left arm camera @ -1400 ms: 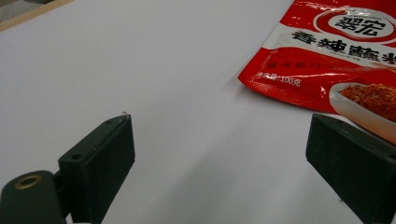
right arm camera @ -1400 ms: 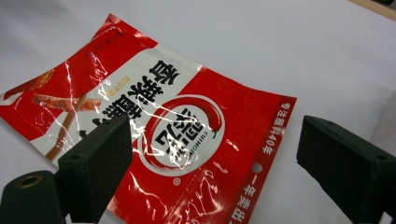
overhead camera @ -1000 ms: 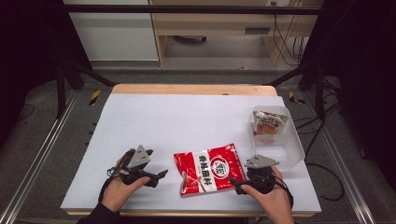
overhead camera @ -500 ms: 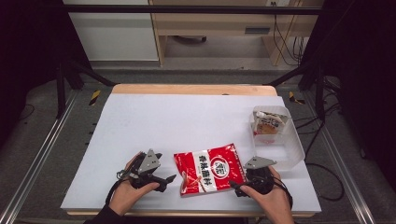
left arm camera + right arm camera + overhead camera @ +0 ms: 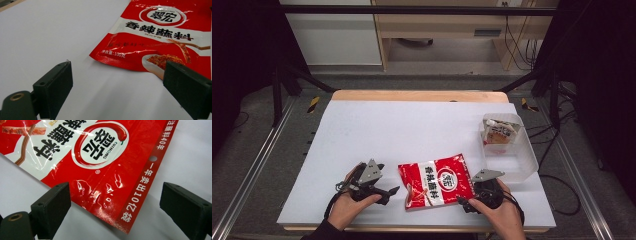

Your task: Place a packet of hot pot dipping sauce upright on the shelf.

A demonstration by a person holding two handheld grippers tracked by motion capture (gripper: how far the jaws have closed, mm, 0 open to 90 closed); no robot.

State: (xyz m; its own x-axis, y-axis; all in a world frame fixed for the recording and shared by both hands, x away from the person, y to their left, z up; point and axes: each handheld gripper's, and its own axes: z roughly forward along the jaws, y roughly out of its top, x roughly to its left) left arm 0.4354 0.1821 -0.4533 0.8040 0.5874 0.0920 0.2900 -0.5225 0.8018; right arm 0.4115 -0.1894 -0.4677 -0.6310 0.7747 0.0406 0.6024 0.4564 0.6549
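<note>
Both tools, left [image 5: 393,191] and right [image 5: 463,202], stand open beside the packet [image 5: 436,180]; we fear its slippery flat edge escapes on the bench [image 5: 412,130].

The seasoning packet [image 5: 436,180] is glossy red, crossed by a white band with black characters and a red-ringed white oval logo; a picture of orange-brown powder sits at the corner nearest the left gripper [image 5: 120,82], and white print runs along the red edge strip between the right gripper's [image 5: 115,202] black jaws. Both grippers carry grey plates. The tabletop [image 5: 412,125] is plain white with a pale wood border. The clear plastic tub [image 5: 512,155] beyond the right gripper holds a red-and-white packet [image 5: 500,132].
</note>
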